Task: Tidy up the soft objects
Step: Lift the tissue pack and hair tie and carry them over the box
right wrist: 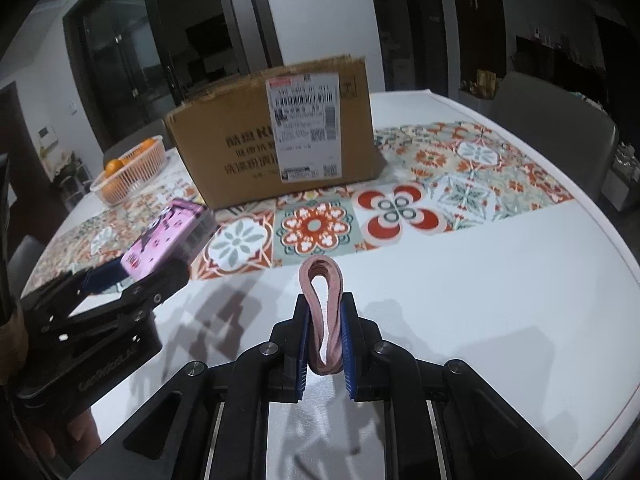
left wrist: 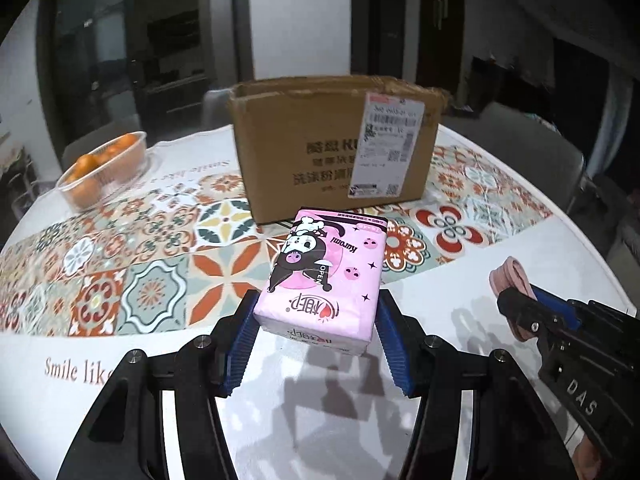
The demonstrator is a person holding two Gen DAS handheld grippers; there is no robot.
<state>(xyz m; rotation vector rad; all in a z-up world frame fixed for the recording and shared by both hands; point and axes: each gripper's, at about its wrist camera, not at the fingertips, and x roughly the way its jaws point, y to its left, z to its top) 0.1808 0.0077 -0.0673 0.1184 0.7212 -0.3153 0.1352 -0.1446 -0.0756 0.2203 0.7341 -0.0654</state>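
Left tool [left wrist: 316, 320] and right tool [right wrist: 325, 320] both clamped, raised.

The pink tissue pack [left wrist: 326, 276] reads "Kuromi" and "OPEN". The tablecloth [left wrist: 72, 368] reads "Smile like". The right gripper [left wrist: 516, 312] bears "DAS". Chinese print on the box [left wrist: 304, 148] and its shipping label [right wrist: 306, 126] is too blurred to read.

You have a white round worktop [left wrist: 500, 264] under a patterned tile-print cloth [left wrist: 160, 264]. Behind it, a white wall strip [left wrist: 296, 16] stands at upper centre between dark glass doors [left wrist: 116, 56]; a grey chair [right wrist: 560, 120] sits at far right.
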